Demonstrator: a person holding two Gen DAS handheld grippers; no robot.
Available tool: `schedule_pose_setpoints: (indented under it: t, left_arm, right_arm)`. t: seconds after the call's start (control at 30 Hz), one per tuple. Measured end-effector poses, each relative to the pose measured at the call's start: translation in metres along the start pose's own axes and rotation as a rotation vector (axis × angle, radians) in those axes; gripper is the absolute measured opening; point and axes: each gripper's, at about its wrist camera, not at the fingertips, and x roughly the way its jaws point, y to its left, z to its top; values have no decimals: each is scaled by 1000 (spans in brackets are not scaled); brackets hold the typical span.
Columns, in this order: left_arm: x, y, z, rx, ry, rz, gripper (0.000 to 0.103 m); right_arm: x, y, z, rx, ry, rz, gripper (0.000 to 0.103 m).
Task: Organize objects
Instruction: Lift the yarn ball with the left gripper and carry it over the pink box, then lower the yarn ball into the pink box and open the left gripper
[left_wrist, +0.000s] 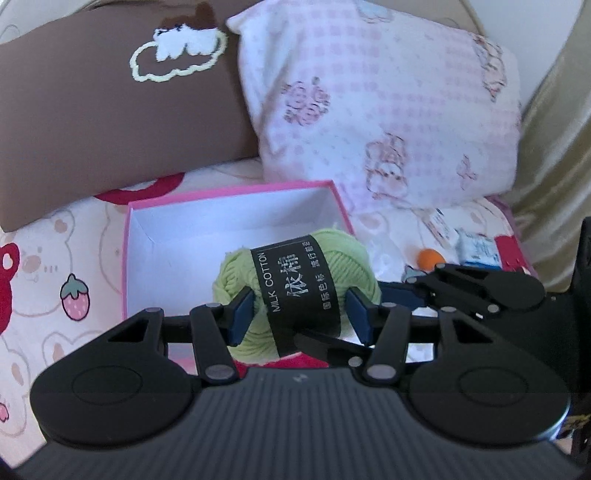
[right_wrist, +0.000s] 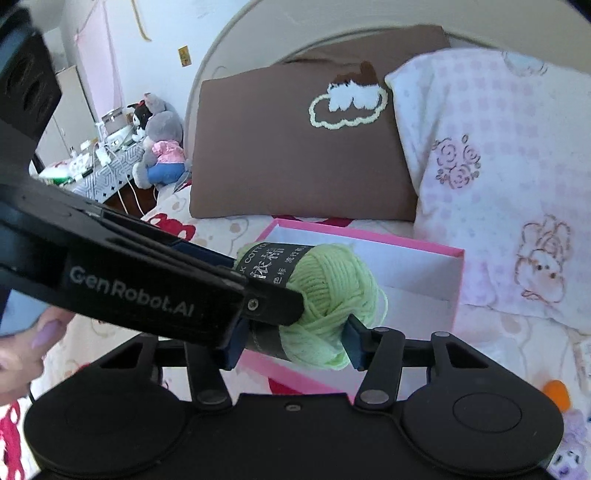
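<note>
A light green yarn ball with a black paper label hangs just above the near edge of an open pink box with a white inside, which lies on the bed. My left gripper is shut on the ball, its blue pads pressed on both sides of the label. In the right wrist view the same yarn ball sits between the pads of my right gripper, which touch it on both sides. The left gripper's fingers cross in from the left, over the pink box.
A brown pillow and a pink patterned pillow lean behind the box. An orange ball and a small blue-white pack lie on the sheet to the right. Plush toys and a cluttered side table stand at the far left. A hand holds the left gripper.
</note>
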Motion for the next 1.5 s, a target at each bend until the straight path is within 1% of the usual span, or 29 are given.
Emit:
schedule_pose_setpoints:
  t: [0.1,0.2,0.27,0.33,0.47,0.6,0.67,0.73,0.8,0.9,0.97,1.03,1.17,1.27,1.33,1.4,1.5]
  left_arm:
    - [18,23,9,-25,-11,10,53]
    - [34,38,16,-35,-24,45,53]
    - [46,45,19,-39,-13,73,53]
    - [56,53,21,-60,-1,83,53]
    - [75,67,24,-93,6,94,53]
    - [98,77,28,-122,-2,110,53]
    - [111,80,30,-108,-16,132,53]
    - [124,89,31,-126,-22,134,52]
    - [135,97,33,-150,-23,134,50]
    - [150,101,34,-145,-12,168,48]
    - [160,102,35,-142,4,180,48]
    - [167,105,34,-160,25,179,48]
    - [175,111,33,-184,37,174,47]
    - [181,112,34,-180,22,172,44]
    - [190,110,36,-151,28,198,43]
    - [190,109,39,-153,23,205,43]
    - [185,113,38,-170,10,199,42]
  right_arm:
    - [24,-7,10,23,19,16,57]
    - [49,-12,21,22,39,32,57]
    - [66,-16,26,30,67,58,57]
    - [79,-22,29,47,89,80,57]
    - [100,-27,32,42,104,85,56]
    - [125,-30,33,-5,121,62,56]
    - [139,-35,33,-4,147,66,56]
    - [154,-38,32,8,170,74,56]
    - [167,-42,30,26,190,77,54]
    - [183,-46,26,51,229,88,52]
    - [192,-45,24,44,242,70,51]
    - [200,-48,22,50,258,57,50]
    - [206,-56,19,101,282,67,48]
    - [210,-61,19,122,296,39,41]
    - [214,-70,21,191,299,49,39]
    - [218,-78,22,250,304,64,39]
    - [218,-76,24,236,301,54,37]
